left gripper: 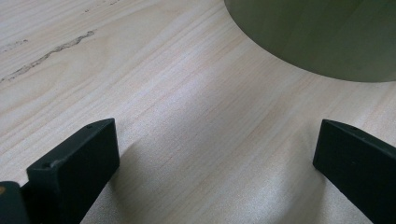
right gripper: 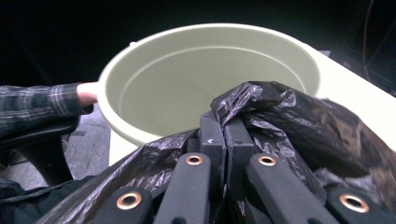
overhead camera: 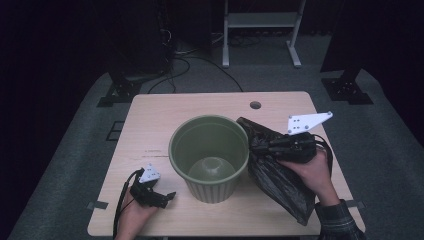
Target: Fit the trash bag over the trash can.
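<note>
nearest, at the left front of the desk (overhead camera: 150, 125), the left gripper (overhead camera: 159, 199) rests low with its jaws wide apart and nothing between them; in the left gripper view the bare wood lies between the two black jaws and the side of the bin (left gripper: 322, 37) curves in at the far right. the left hand (overhead camera: 135, 212) holds it just beside the bin's left foot, not touching the bin as far as one can tell.

on the right, a little farther in, the right hand (overhead camera: 310, 170) holds the right gripper (overhead camera: 255, 145) raised and pointing left toward the bin's rim. its jaws are pinched tight on a fold of the black bag (overhead camera: 277, 175); the right gripper view shows the plastic (right gripper: 280, 121) bunched up between and over the jaw tips. the rest of the bag hangs down to the desk at the right, crumpled and not spread.

in the middle stands the green bin (overhead camera: 210, 155), upright and empty, its mouth open.

judging by this, the work looks like lining the bin with the bag, and it is early: the bag is gripped and lifted to the rim, but none of it is inside yet. left to do: open the bag's mouth, push it in, and fold the edge over the rim, probably with the left gripper helping.

beyond the desk lie grey floor, cables and a white stand (overhead camera: 260, 22).
</note>
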